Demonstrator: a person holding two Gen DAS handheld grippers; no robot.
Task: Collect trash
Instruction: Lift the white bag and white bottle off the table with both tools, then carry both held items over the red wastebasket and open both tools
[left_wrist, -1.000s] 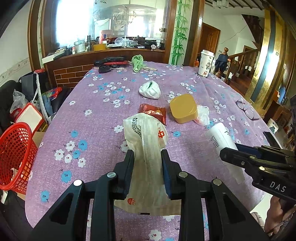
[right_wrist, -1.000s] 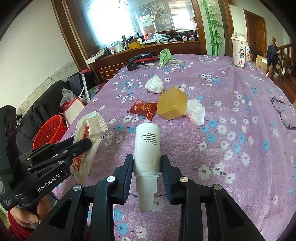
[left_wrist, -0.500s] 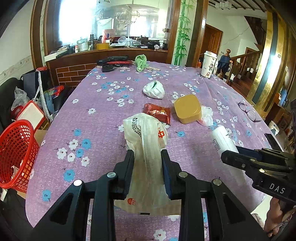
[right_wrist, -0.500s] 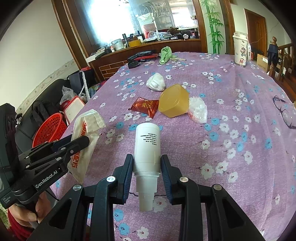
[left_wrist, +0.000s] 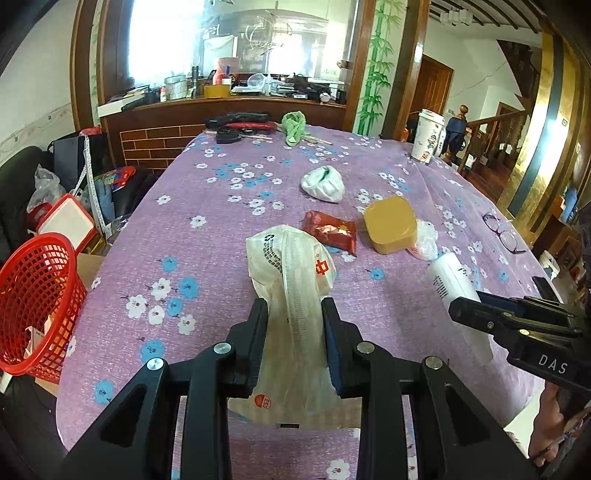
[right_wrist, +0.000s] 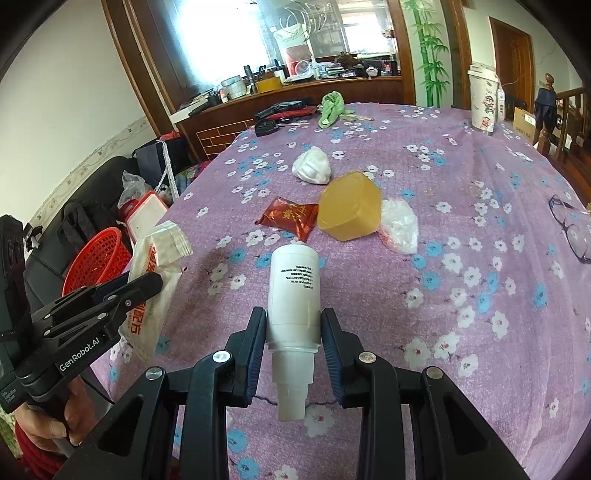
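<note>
Trash bag (left_wrist: 291, 295) near red wrapper (left_wrist: 330, 230), yellow box (left_wrist: 389, 225).

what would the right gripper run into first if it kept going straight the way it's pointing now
The right gripper, shut on the white bottle, points down toward the table. The bottle's far end would probably meet the purple flowered tablecloth first, just short of the red snack packet; depth is hard to judge here.
</note>
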